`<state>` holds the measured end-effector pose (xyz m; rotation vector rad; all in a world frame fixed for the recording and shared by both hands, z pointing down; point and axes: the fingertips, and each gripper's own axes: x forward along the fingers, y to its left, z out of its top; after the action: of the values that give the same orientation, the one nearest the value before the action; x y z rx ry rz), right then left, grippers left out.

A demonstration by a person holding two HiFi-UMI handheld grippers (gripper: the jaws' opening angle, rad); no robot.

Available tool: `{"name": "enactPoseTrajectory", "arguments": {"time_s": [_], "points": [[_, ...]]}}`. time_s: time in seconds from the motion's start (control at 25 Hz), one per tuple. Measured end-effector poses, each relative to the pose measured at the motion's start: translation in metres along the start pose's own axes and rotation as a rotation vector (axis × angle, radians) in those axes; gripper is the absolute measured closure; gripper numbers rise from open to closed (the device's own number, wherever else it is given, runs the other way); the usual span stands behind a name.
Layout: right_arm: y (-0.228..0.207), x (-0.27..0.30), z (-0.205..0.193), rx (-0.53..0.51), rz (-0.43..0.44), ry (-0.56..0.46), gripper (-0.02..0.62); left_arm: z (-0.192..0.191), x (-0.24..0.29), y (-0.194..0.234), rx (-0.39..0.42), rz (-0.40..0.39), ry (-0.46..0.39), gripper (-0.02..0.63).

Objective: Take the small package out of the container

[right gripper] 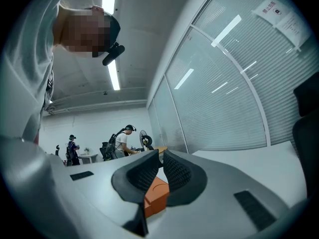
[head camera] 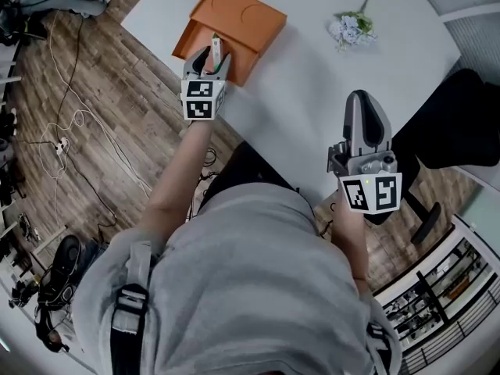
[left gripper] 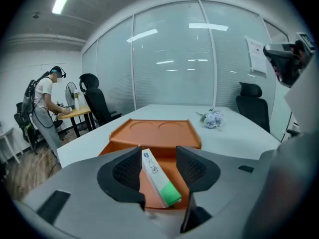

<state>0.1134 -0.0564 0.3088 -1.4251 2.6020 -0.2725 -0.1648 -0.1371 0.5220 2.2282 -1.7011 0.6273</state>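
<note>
An orange container (head camera: 234, 18) sits near the left edge of the white table (head camera: 312, 92); in the left gripper view the container (left gripper: 154, 131) lies straight ahead. A small white and green package (head camera: 216, 53) stands tilted at the container's near, open side. My left gripper (head camera: 209, 59) is around it with the jaws open. The package (left gripper: 159, 180) leans against the left pad (left gripper: 127, 171), and a gap shows to the right pad. My right gripper (head camera: 361, 100) is shut and empty, low over the table's near edge, well right of the container; in its own view the right gripper (right gripper: 160, 158) has its pads together.
A small bunch of pale flowers (head camera: 351, 28) lies on the table beyond the container. A black office chair (head camera: 461, 123) stands at the right. Cables (head camera: 70, 123) trail over the wood floor on the left. A person (left gripper: 45, 108) stands at a desk far off.
</note>
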Motion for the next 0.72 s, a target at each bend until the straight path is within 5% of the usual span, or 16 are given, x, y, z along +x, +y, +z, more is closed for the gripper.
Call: {"name": "enactPoseTrajectory", "arguments": {"time_s": [0.2,0.72], "points": [[-0.001,-0.003,-0.001,-0.021,-0.004,0.014,0.535,-0.026,0.019,0.009,0.081,0.045,0.128,0.374],[-0.007,-0.002,0.0,-0.036,-0.008,0.012,0.535,-0.024,0.015,0.017,-0.028,0.055,0.152,0.488]]}}
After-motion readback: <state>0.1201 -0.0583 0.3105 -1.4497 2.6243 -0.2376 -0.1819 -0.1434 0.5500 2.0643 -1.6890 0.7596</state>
